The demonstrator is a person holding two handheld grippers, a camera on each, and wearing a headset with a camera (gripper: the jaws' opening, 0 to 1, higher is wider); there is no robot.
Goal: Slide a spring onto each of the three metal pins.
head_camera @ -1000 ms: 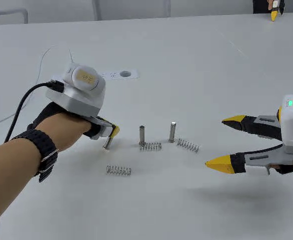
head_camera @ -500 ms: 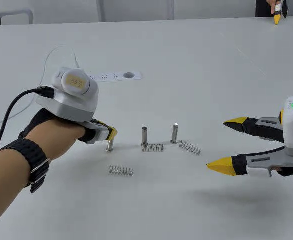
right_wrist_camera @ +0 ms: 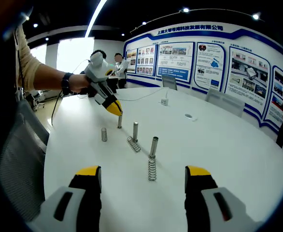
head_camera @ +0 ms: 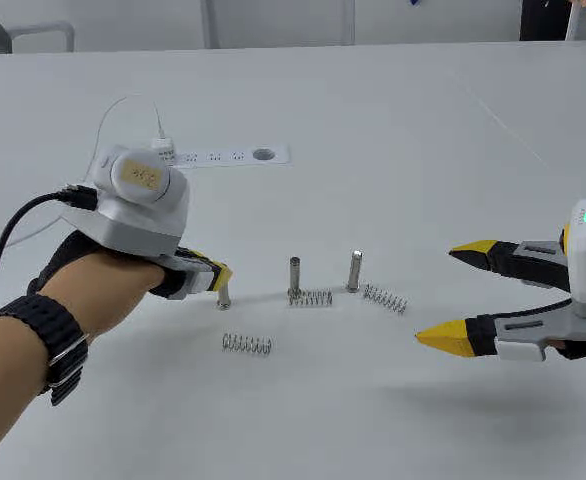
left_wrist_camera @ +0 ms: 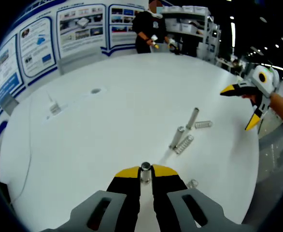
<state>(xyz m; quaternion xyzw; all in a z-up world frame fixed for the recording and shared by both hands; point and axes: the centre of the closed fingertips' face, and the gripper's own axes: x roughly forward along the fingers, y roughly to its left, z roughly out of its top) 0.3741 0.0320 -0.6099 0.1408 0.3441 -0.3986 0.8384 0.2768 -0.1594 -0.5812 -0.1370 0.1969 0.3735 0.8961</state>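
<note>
Your white table (head_camera: 393,130) carries everything. Your right gripper (head_camera: 435,296) hovers above it, well to the right of the parts, with its yellow-tipped jaws spread wide and nothing between them. Your left gripper (head_camera: 220,277) has its jaws closed on the top of the left pin (head_camera: 224,297), which stands on the table. The middle pin (head_camera: 295,275) and the right pin (head_camera: 355,270) stand upright and bare, near each other. The middle spring (head_camera: 311,298) lies at the middle pin's foot. The right spring (head_camera: 385,298) lies just beside the right pin. The near spring (head_camera: 247,344) lies loose closer to you, in front of the left pin.
</note>
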